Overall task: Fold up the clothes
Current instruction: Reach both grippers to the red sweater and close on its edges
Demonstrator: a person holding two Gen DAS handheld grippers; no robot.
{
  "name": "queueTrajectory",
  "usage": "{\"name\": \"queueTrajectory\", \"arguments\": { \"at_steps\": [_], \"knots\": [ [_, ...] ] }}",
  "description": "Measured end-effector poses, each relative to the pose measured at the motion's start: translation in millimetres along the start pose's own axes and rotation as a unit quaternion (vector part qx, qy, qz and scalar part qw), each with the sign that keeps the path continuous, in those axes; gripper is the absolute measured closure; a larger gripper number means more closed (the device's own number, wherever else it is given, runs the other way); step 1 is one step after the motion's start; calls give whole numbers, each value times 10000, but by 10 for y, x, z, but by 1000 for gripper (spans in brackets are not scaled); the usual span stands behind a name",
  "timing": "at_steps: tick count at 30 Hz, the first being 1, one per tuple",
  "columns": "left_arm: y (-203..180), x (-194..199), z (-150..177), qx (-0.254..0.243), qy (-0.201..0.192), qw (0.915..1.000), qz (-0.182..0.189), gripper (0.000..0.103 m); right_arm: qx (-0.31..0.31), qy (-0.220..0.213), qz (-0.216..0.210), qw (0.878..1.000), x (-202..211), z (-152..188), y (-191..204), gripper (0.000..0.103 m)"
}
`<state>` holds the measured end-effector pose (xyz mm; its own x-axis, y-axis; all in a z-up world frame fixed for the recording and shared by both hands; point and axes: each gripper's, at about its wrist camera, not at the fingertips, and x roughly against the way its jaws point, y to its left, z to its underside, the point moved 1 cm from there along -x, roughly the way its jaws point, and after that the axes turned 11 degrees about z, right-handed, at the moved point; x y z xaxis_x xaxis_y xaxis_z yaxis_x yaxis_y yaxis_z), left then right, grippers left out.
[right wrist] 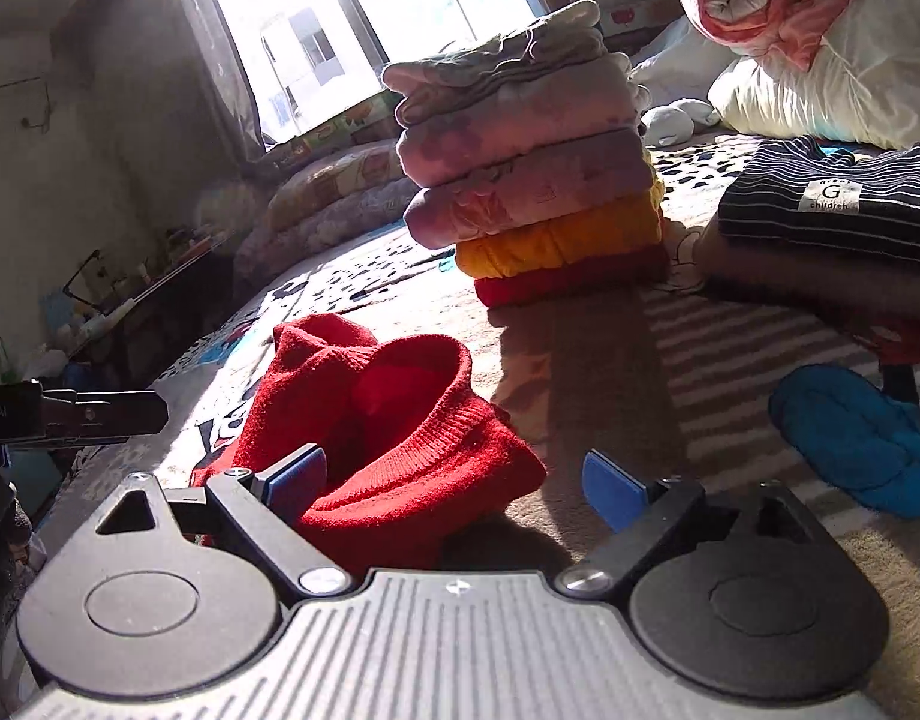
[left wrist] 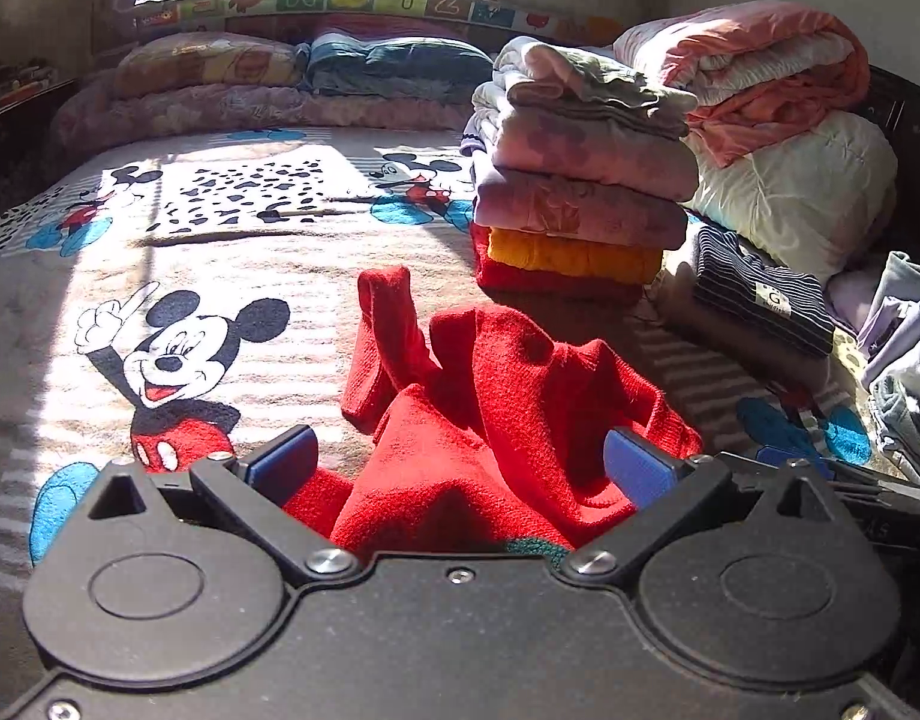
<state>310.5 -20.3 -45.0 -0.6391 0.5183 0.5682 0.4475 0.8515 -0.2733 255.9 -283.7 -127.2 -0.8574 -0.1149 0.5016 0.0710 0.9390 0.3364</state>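
Red sweater (left wrist: 490,420) lies crumpled on the cartoon-print bedspread (left wrist: 220,252). Left wrist view: left gripper (left wrist: 460,468) spread wide, sweater bunched between its blue pads, nothing clamped. Folded stack (left wrist: 580,180) stands behind. Right wrist view: right gripper (right wrist: 454,483) wide open, left pad touching the sweater (right wrist: 400,438); striped garment (right wrist: 838,198) lies farther right.

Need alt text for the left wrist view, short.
The open left gripper straddles a crumpled red sweater on a cartoon-mouse bedspread. A stack of folded clothes stands behind it.
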Motion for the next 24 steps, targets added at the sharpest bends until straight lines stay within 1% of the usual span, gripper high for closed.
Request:
{"name": "queueTrajectory", "arguments": {
  "at_steps": [2, 4, 8, 9, 11, 16, 18, 20, 22, 23, 24],
  "knots": [
    [40, -87, -105, 192, -12, 9998, 109, 1, 123, -32, -114, 9999, -78, 22, -39, 30],
    [75, -185, -212, 388, -2, 9988, 311, 1, 218, -92, -253, 9994, -125, 32, -67, 31],
    [113, -399, -407, 844, 78, 9942, 666, 3, 84, -110, -557, 9984, -160, 5, -127, 31],
    [110, -458, -443, 882, 119, 9936, 689, 5, 107, -125, -559, 9983, -175, 4, -139, 31],
    [77, -595, -511, 839, 257, 9943, 598, 7, 166, -164, -560, 9982, -201, -14, -145, 31],
    [95, -891, -582, 771, 691, 9937, 425, 20, 252, -271, -715, 9968, -285, -98, -184, 31],
    [116, -972, -595, 777, 822, 9929, 381, 31, 283, -240, -686, 9970, -349, -107, -199, 30],
    [140, -1044, -602, 837, 938, 9914, 372, 35, 293, -181, -753, 9966, -404, -112, -209, 31],
    [154, -1075, -590, 907, 1011, 9900, 394, 50, 271, -4, -911, 9955, -449, -97, -214, 35],
    [159, -1084, -581, 940, 1041, 9893, 408, 67, 281, 130, -986, 9947, -475, -76, -206, 45],
    [164, -1093, -572, 974, 1070, 9886, 422, 76, 346, 169, -991, 9943, -477, -61, -185, 59]
  ]
}}
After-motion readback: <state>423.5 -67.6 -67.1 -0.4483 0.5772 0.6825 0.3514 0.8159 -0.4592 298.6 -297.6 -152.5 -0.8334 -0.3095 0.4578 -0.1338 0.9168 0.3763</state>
